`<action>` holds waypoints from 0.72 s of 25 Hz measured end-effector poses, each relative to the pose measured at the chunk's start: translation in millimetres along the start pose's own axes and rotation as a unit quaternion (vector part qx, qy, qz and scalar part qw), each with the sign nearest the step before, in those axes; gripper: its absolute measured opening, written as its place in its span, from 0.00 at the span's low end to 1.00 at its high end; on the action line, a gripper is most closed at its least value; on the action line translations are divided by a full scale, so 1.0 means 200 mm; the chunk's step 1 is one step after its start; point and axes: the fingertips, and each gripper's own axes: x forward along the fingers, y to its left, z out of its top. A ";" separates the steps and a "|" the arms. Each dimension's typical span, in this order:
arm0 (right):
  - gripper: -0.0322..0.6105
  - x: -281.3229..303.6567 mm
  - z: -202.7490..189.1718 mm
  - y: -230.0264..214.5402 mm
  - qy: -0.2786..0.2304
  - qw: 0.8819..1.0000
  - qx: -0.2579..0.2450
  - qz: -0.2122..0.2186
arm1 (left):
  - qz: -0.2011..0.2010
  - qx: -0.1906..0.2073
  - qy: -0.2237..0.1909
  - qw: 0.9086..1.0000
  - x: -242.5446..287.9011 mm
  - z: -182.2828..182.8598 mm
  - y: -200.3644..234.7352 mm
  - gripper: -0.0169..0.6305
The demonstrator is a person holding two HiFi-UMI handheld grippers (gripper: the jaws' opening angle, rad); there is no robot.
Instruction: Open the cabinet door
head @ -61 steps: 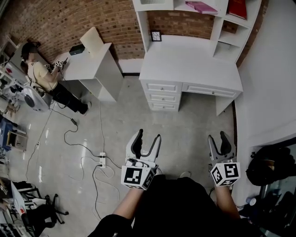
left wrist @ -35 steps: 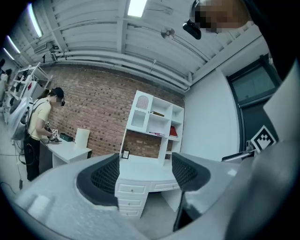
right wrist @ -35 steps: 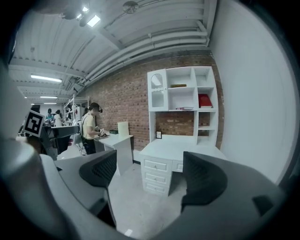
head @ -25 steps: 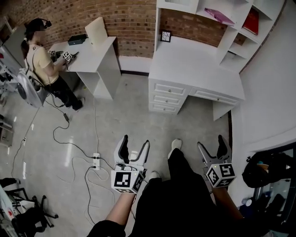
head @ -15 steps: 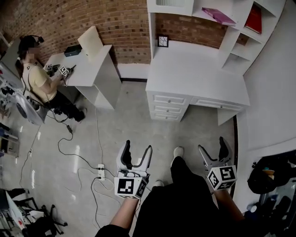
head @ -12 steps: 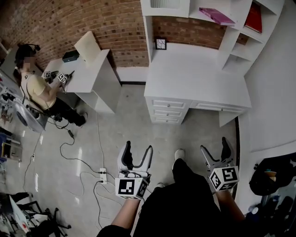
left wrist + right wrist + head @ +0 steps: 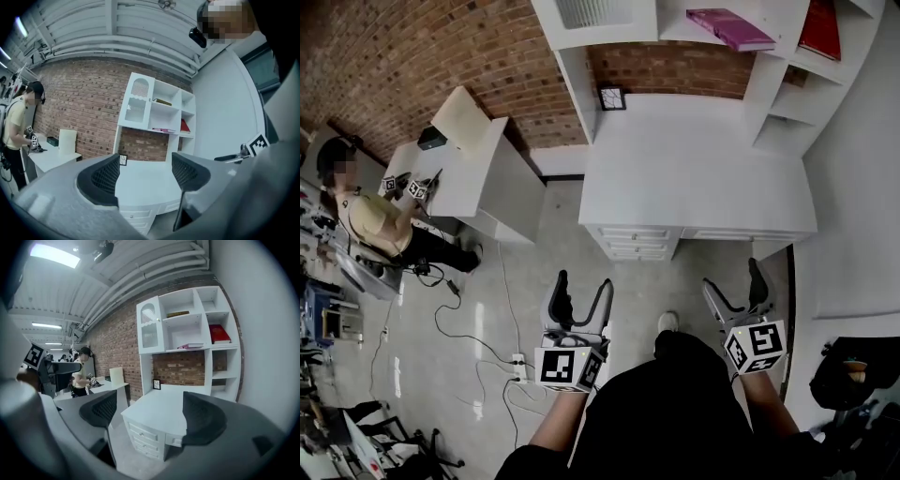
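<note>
Cabinet door (image 7: 150, 332): white painted panel w/ an arched slatted top. It closes the upper-left compartment of the white open-shelf unit (image 7: 197, 324), which stands on the white desk w/ drawers (image 7: 694, 178) against the red-brick wall (image 7: 441, 47). Door looks shut, flush w/ its frame.

Left gripper (image 7: 584, 281): jaws spread wide, nothing between them, only the desk seen far off through the gap. Right gripper (image 7: 733, 277): same, spread and empty. Both are held low in front of the person's body, pointed toward the desk and well apart from the door, w/ bare floor between.

Handling, as a guess: prob. a light, stiff board on side hinges, so it should swing w/ little pull. Glossy paint means the pads could slip on a flat face. The slats look thin, so don't pinch or lever on them. Best hold is a knob or the free vertical edge, pulling straight out and then following the arc. The right gripper view hints at a small knob near the door's right edge, but it's too small to be sure. Door sits high above the desktop, so the reach goes up and over the desk.
</note>
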 end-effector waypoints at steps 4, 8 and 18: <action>0.71 0.15 0.03 -0.12 0.008 1.000 0.012 0.025 | 0.013 0.008 0.003 1.000 0.21 0.02 -0.01 0.54; 0.71 0.31 0.01 -0.24 0.023 0.999 0.013 0.037 | 0.022 0.009 -0.002 1.000 0.42 0.03 -0.02 0.54; 0.71 0.54 0.02 -0.49 0.037 0.998 0.000 0.044 | 0.012 0.012 0.018 1.000 0.82 -0.03 -0.10 0.54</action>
